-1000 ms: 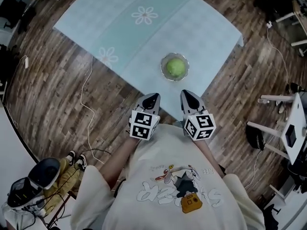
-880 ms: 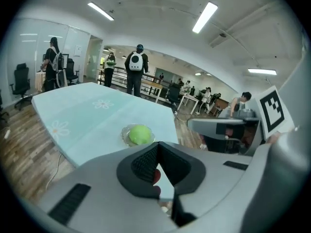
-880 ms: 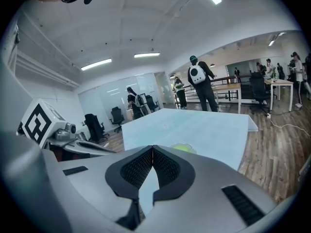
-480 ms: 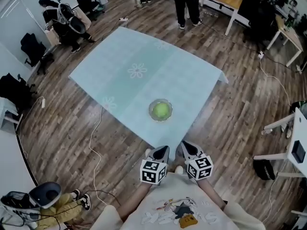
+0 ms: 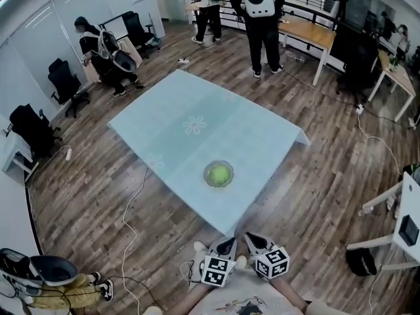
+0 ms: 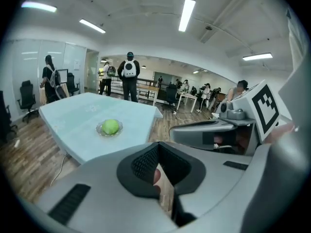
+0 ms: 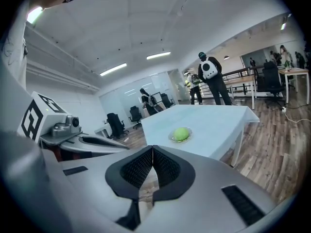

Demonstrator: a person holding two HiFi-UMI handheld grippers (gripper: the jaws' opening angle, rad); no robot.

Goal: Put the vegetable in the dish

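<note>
A round green vegetable lies in a small glass dish near the front corner of the table, which has a pale blue cloth. Both grippers hang side by side close to my body, well short of the table's edge. My left gripper is shut with nothing between its pads. My right gripper is shut and empty as well. In the left gripper view the vegetable sits far ahead of the jaws; in the right gripper view the vegetable is also distant.
Several people stand beyond the table's far end, and another person is at the left among office chairs. A wooden desk stands at the back right. A cable trails over the wood floor left of the table.
The head view has pulled back and up, so the table looks smaller and farther off. Both grippers have slid to the frame's bottom, away from the dish, and stay shut.
</note>
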